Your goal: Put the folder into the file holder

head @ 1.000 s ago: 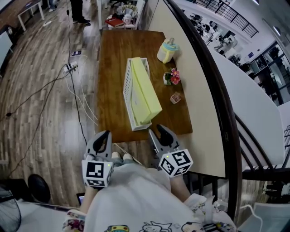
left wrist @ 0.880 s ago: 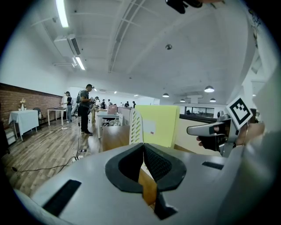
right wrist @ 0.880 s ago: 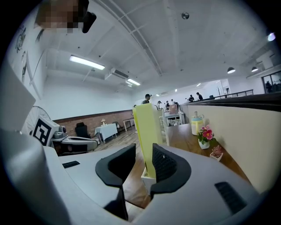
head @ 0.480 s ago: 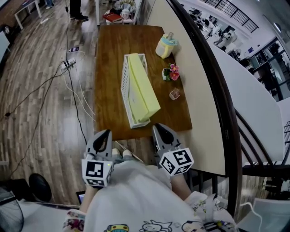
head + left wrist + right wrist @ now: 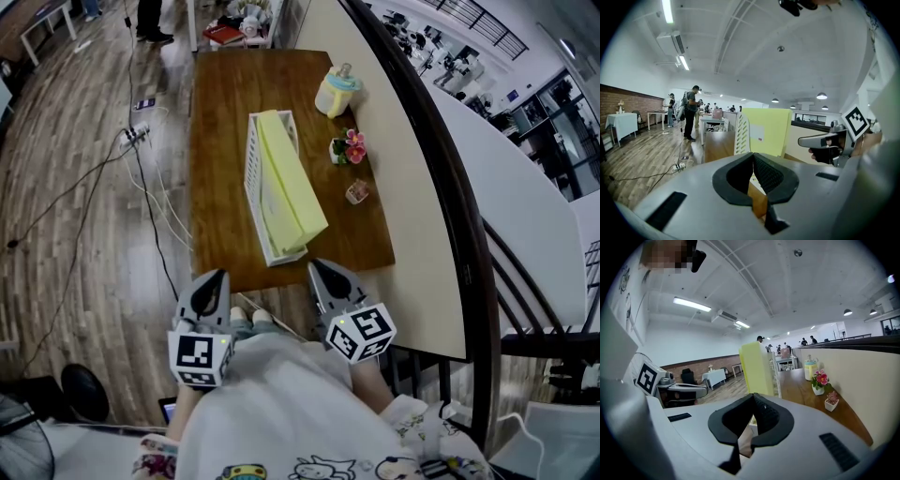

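A yellow folder (image 5: 292,183) stands slanted in a white slotted file holder (image 5: 253,178) in the middle of the brown table (image 5: 216,112). Both grippers hang short of the table's near edge, close to my body. My left gripper (image 5: 217,278) is shut and empty. My right gripper (image 5: 314,267) is also shut; its jaws have just been closing, with nothing between them. The left gripper view has the folder (image 5: 768,131) and holder (image 5: 741,136) straight ahead beyond its touching pads (image 5: 759,173). In the right gripper view the folder (image 5: 757,369) rises behind the closed pads (image 5: 761,416).
On the table's right side stand a pale yellow lidded jar (image 5: 336,91), a small pot of pink flowers (image 5: 349,148) and a tiny plant pot (image 5: 357,192). A beige partition (image 5: 422,187) and a dark railing run along the right. Cables (image 5: 150,187) lie on the wooden floor at the left.
The right gripper's jaws have gone from apart to shut. Both hands keep their place; the table has slid slightly up and left in the head view.
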Demonstrator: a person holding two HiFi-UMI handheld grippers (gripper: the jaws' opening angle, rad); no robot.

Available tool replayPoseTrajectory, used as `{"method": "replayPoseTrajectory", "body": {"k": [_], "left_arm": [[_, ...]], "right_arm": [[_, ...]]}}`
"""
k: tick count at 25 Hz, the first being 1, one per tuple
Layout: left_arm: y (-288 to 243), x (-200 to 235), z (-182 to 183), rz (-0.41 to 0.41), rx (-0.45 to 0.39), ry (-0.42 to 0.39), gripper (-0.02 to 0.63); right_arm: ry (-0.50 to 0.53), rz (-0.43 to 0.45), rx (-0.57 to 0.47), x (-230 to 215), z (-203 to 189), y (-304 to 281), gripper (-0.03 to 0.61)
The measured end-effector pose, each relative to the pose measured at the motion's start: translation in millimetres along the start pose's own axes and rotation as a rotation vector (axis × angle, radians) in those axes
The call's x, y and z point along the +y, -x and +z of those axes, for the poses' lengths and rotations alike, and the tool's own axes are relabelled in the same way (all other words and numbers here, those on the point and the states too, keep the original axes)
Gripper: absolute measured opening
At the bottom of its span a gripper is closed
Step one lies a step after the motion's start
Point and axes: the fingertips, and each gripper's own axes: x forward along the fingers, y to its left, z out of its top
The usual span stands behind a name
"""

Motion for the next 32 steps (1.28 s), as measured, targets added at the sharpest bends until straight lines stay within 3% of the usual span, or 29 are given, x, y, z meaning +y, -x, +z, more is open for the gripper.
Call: {"method": "replayPoseTrajectory", "body": {"k": [32], "left_arm": [[3.5,8.5,-2.2,0.004,0.001,0.001,0.005]], "right_arm": [[0.009,-0.021,0.006,-1.5,2.4,-1.7,0.0]]}}
